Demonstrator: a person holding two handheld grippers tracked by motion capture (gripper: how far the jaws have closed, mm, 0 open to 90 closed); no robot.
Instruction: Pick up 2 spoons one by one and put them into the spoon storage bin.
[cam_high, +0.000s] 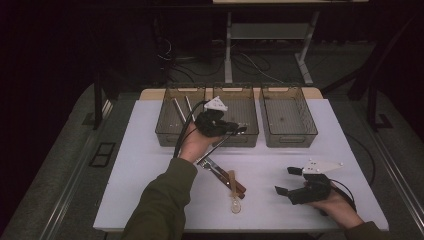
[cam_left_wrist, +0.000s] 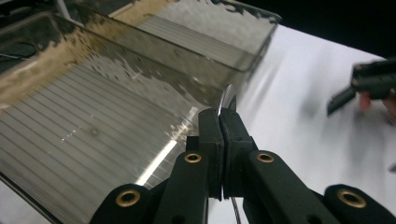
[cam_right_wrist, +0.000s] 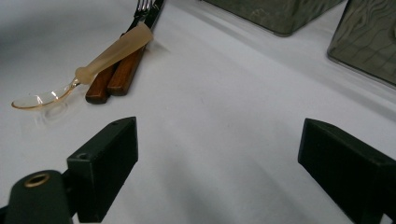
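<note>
My left gripper (cam_high: 242, 129) is raised at the front wall of the middle bin (cam_high: 237, 102). It is shut on a thin shiny metal utensil (cam_left_wrist: 229, 95), whose tip pokes up between the pressed pads in the left gripper view (cam_left_wrist: 219, 114). Two wooden-handled utensils (cam_high: 234, 183) lie on the white table, with a translucent amber spoon (cam_high: 234, 194) across them. Those utensils (cam_right_wrist: 119, 77) and the spoon (cam_right_wrist: 112, 49) also appear at the upper left of the right gripper view. My right gripper (cam_high: 286, 181) rests low at the front right, open (cam_right_wrist: 217, 149), with bare table between its jaws.
Three smoky translucent bins stand in a row at the table's back edge. The left bin (cam_high: 167, 130) holds a couple of metal utensils (cam_high: 179, 110), and the right bin (cam_high: 287, 140) has a bare floor. A white table (cam_high: 140, 165) spreads out in front.
</note>
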